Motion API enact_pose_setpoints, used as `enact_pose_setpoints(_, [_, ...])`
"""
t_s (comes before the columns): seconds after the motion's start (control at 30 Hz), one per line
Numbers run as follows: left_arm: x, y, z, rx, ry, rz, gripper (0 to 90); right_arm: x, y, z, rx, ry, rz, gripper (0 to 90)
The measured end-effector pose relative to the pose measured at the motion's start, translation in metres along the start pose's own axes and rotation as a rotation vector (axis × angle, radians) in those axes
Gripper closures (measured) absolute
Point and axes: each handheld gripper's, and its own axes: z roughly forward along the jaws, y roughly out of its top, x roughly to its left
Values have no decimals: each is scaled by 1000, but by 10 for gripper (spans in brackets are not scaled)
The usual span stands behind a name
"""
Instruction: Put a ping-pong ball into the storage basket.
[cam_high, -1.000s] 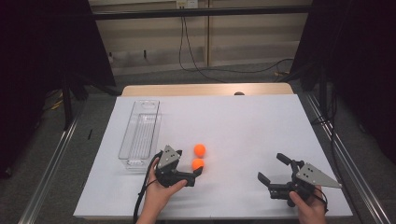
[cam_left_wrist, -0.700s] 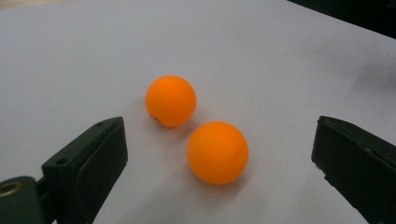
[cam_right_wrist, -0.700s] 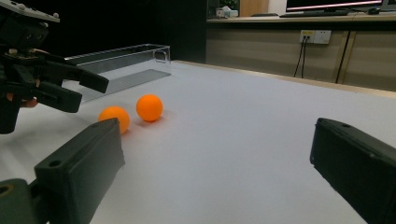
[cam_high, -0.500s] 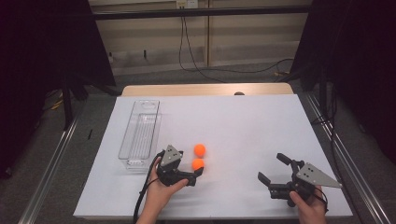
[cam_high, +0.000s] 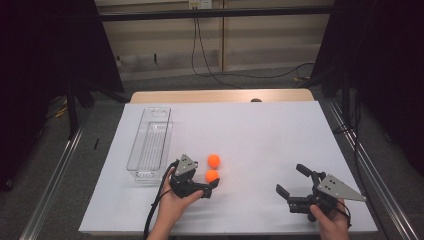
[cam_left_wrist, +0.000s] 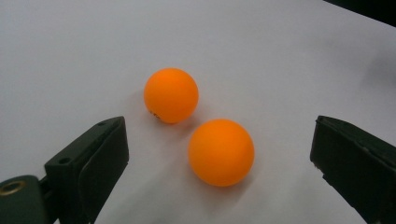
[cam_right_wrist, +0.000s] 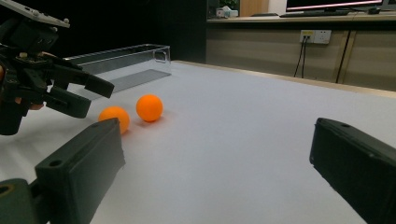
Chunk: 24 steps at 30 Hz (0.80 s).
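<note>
The left gripper (cam_high: 206, 186) stands wide open with nothing in it, its jaws straddling the nearer orange ball (cam_high: 212, 175), which lies on the white worktop (cam_high: 260, 135) toward the front edge, left of centre; in the left gripper view that ball (cam_left_wrist: 221, 152) sits between the jaws, nearer neither one decidedly. The likeliest slip is that a jaw nudges the light round ball before both pads meet it, so it rolls off, probably into the second orange ball (cam_high: 213, 160) lying just beside it on the far side, and both scatter. Closing off-centre could also squirt it out sideways. The clear plastic tray (cam_high: 150, 145) stands near the worktop's left edge, close to the left hand (cam_high: 172, 205), so a swing that way risks clipping its wall. The right gripper (cam_high: 295, 186) hovers near the front right corner, also wide open and empty, well apart from the balls. The middle and far half of the worktop give open room.
</note>
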Motion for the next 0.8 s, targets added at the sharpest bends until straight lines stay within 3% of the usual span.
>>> enact_pose_setpoints(0.8, [-2,5,13,42,5,5,52,0,0,0,0,3,-1,24])
